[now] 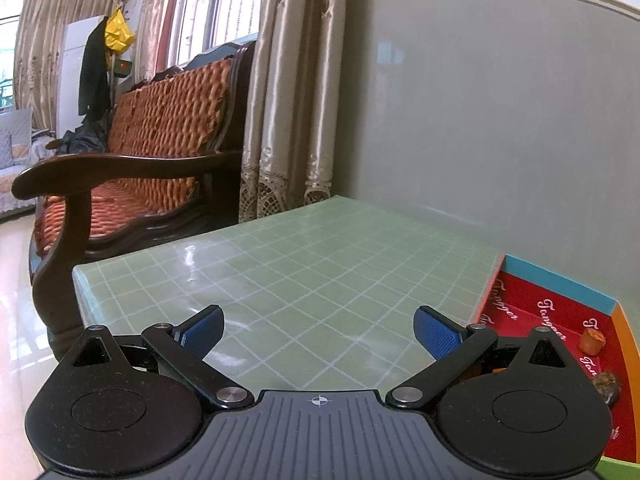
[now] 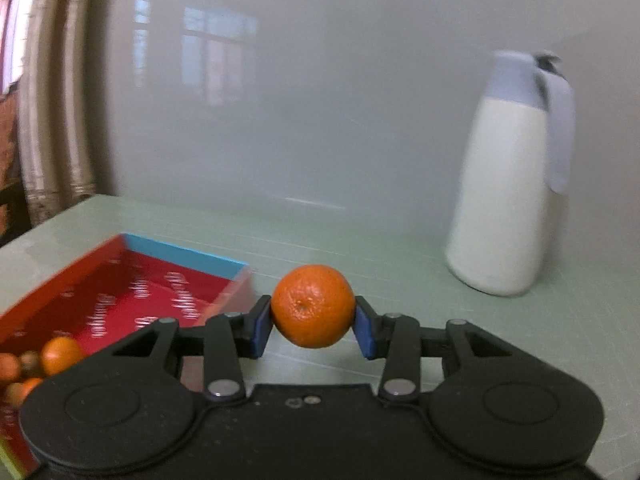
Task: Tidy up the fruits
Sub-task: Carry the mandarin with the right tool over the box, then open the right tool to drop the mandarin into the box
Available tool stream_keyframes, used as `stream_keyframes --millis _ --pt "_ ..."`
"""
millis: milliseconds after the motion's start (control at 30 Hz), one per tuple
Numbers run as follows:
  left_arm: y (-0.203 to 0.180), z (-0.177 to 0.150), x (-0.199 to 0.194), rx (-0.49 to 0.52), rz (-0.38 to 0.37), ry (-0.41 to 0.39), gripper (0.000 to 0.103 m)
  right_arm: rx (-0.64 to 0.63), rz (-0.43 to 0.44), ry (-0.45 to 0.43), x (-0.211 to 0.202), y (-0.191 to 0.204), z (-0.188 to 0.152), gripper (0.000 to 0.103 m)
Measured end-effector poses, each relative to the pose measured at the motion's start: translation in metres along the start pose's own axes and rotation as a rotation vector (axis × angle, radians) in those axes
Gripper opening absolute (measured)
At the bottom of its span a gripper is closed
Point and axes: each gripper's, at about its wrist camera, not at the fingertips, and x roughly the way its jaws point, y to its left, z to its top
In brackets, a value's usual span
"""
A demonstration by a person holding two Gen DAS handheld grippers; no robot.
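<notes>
Green gridded table (image 1: 320, 264) meets a grey wall (image 1: 480, 100), wooden sofa (image 1: 160, 128) beside.

Table (image 1: 320, 264): glossy green gridded surface, window glare at left. Box (image 2: 168, 280): card-like, glossy red printed lining. Tangerine (image 2: 313, 306): dimpled, slightly shiny peel. Gripper pads (image 1: 434, 336): blue, textured, rubbery; links matt black plastic, metal pins. Jug (image 2: 508, 184): smooth white plastic. Sofa (image 1: 160, 128): polished dark wood, woven cushion. Curtains (image 1: 296, 80): satin sheen.

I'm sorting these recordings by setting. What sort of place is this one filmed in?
Most likely a home living room: a wooden sofa with orange cushions, long curtains by a window, and a coat rack with a hat and jacket. The work happens on a green gridded table.
</notes>
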Motion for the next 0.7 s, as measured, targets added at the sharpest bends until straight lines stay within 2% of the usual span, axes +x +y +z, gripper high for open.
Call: stream_keyframes --millis 200,367,700 --pt "0.011 0.000 0.000 -0.006 0.005 0.011 0.100 -0.061 0.121 -0.001 -0.006 0.038 0.002 0.041" --pt "0.017 0.000 0.000 -0.003 0.004 0.023 0.101 -0.122 0.185 0.027 -0.008 0.068 -0.005 0.041" --pt "0.027 0.000 -0.001 -0.002 0.009 0.025 0.101 -0.163 0.208 0.107 0.004 0.092 -0.011 0.041"
